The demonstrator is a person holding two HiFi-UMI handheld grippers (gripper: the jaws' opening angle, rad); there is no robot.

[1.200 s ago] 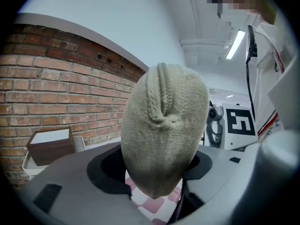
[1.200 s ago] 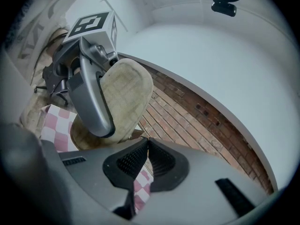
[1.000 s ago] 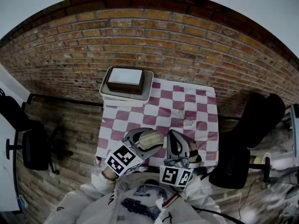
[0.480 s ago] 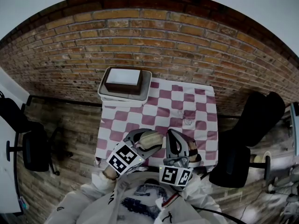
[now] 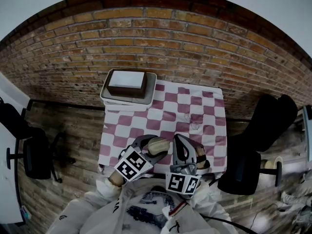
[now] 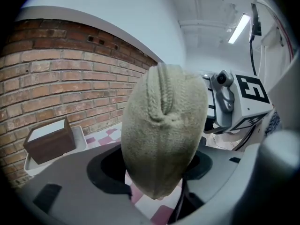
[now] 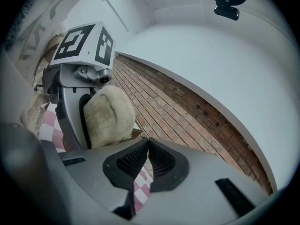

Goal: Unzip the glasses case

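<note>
Left tongs (image 6: 157, 165): you are clamping them on the glasses case (image 6: 164, 135), with one jaw pressing on each side of its lower half. Right tongs (image 7: 147, 142): you are holding them with the jaws pressed together, tip to tip. Whether a zipper tab is pinched at the tips is too small to tell.

1. The glasses case is a beige, fuzzy pouch. It is standing upright in the left tongs, with its ridged seam running over the top end and lying closed.
2. In the right gripper view, the case is sitting just beyond the closed tips, to their left.
3. In the head view, both tongs are meeting close in front of your body, over the near edge of the checked cloth (image 5: 195, 111). The cloth is showing beneath the case in the left gripper view.
4. At the far left corner of the cloth, a pale tray (image 5: 108, 97) is carrying a brown box (image 5: 127, 84) with a white top, well apart from the case.
5. A brick wall (image 5: 156, 43) is rising behind the cloth, and a black chair (image 5: 34, 155) is standing at your left.
</note>
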